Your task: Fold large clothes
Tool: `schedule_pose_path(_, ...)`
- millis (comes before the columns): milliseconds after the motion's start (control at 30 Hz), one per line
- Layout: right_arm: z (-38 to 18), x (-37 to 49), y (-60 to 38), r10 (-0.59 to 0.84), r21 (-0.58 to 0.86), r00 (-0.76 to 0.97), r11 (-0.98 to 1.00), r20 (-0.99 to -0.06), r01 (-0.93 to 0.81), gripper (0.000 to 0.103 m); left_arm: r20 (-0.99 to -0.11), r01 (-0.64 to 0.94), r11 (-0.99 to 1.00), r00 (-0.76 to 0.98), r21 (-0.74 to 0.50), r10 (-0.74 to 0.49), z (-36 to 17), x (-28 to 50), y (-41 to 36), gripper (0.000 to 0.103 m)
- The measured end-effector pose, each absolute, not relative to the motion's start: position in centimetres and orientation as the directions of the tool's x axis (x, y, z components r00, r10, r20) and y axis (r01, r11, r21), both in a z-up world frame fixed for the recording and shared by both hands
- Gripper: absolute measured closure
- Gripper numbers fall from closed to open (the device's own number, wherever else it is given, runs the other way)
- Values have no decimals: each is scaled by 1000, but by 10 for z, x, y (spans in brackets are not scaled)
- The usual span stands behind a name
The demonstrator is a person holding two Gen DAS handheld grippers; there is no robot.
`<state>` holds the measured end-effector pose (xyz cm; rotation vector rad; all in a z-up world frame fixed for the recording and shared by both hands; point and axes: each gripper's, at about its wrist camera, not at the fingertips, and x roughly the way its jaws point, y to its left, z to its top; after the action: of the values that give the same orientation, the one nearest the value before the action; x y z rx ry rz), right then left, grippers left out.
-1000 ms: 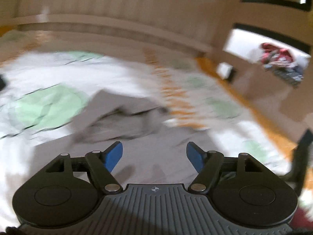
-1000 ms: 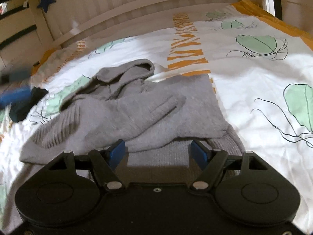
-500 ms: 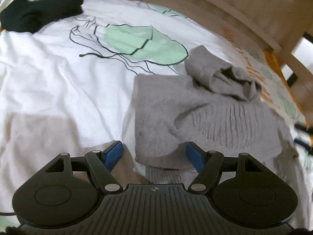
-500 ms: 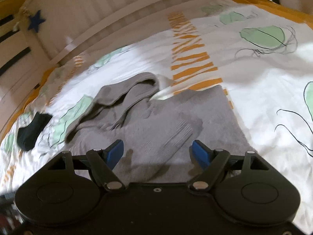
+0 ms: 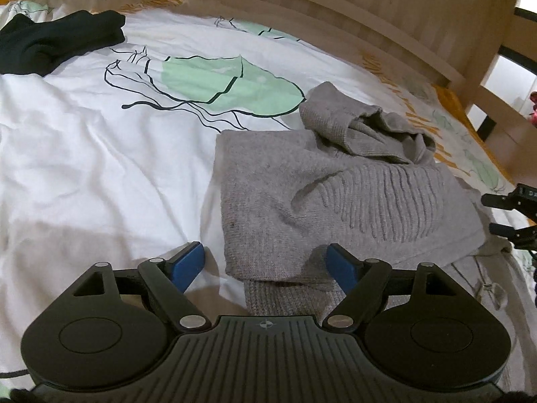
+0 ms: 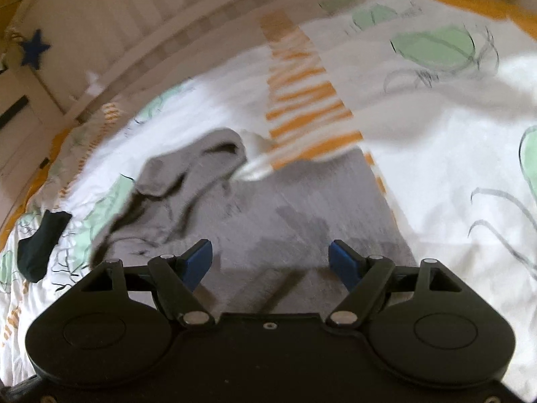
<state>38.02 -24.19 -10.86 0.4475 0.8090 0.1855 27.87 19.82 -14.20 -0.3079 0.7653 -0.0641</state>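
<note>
A grey knitted hooded sweater [image 5: 335,194] lies partly folded on the bed, its hood [image 5: 369,131] bunched at the far end. My left gripper [image 5: 265,252] hangs low over the sweater's near left corner. Its jaws are opening, and the corner lies between the blue pads [image 5: 188,262] without being pressed. In the blurred right wrist view, the sweater [image 6: 302,208] fills the middle, with the hood [image 6: 201,154] to the far left. My right gripper [image 6: 270,250] stands open just above the flat grey body, holding nothing.
The white bedsheet [image 5: 100,168] has green leaf prints and orange stripes [image 6: 302,100]. A black garment [image 5: 57,40] lies at the far left. A wooden bed rail [image 5: 335,16] runs behind. A blue star [image 6: 33,48] hangs at upper left.
The left view swung down from a blur onto the sweater's near left corner, and its jaws widened a little. The right gripper moved in closer over the sweater and rolled.
</note>
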Motion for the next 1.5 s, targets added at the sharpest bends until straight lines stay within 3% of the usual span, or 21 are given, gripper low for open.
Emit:
schedule_pose_path(33, -110, 380, -242, 334, 462, 679, 887, -654, 9, 26, -671, -54, 953, 722, -299, -170, -142, 279, 198, 23)
schedule_pose_path(67, -110, 380, -242, 339, 467, 679, 884, -651, 6, 35, -670, -54, 952, 723, -301, -170, -142, 280, 198, 23)
schedule_pose_path(133, -111, 381, -240, 359, 476, 664, 880, -656, -7, 61, -669, -54, 951, 723, -303, -172, -142, 280, 198, 23)
schedule_pose_path(167, -110, 382, -238, 374, 482, 652, 876, -659, -16, 85, -667, -55, 950, 724, -306, -173, -141, 279, 199, 23)
schedule_pose_path(267, -93, 376, -225, 398, 438, 662, 891, -636, -116, 87, -655, -57, 944, 734, -326, -182, -138, 277, 202, 23)
schedule_pose_path(433, -48, 334, -238, 355, 325, 793, 922, -495, -210, 88, -560, -82, 931, 816, -356, -142, -118, 266, 214, 23)
schedule_pose_path(533, -66, 334, -257, 293, 291, 769, 946, -568, -145, 88, -533, -129, 926, 842, -354, -87, -113, 266, 221, 21)
schedule_pose_path(633, -93, 335, -263, 283, 275, 722, 952, -631, -133, 87, -583, -171, 924, 810, -343, -67, -123, 274, 225, 21)
schedule_pose_path(733, -105, 332, -260, 290, 262, 701, 953, -651, -151, 79, -661, -186, 935, 748, -301, -64, -139, 285, 223, 21)
schedule_pose_path(833, -107, 326, -261, 302, 265, 682, 951, -666, -162, 79, -672, -167, 956, 739, -241, -41, -139, 287, 218, 21)
schedule_pose_path(967, -106, 311, -264, 304, 223, 616, 952, -726, -208, 79, -667, -171, 952, 744, -252, -42, -142, 285, 221, 20)
schedule_pose_path(1067, -100, 302, -271, 295, 209, 625, 955, -722, -209, 78, -666, -171, 955, 745, -243, -36, -141, 283, 218, 19)
schedule_pose_path(1133, -90, 302, -279, 302, 243, 674, 953, -675, -183, 67, -665, -171, 955, 746, -243, -36, -142, 283, 218, 19)
schedule_pose_path(1200, -83, 309, -285, 292, 267, 720, 952, -629, -153, 39, -665, -170, 955, 746, -242, -36, -141, 285, 217, 19)
schedule_pose_path(1233, -82, 315, -286, 287, 276, 732, 951, -618, -141, 37, -664, -168, 956, 746, -240, -36, -141, 286, 217, 19)
schedule_pose_path(1367, -90, 345, -284, 272, 280, 731, 953, -625, -115, 38, -665, -167, 958, 746, -232, -31, -141, 287, 217, 19)
schedule_pose_path(1433, -94, 351, -280, 277, 277, 724, 953, -631, -123, 44, -666, -166, 959, 745, -229, -30, -141, 287, 216, 19)
schedule_pose_path(1500, -97, 357, -271, 280, 256, 696, 956, -661, -141, 85, -670, -167, 961, 742, -220, -24, -140, 288, 215, 18)
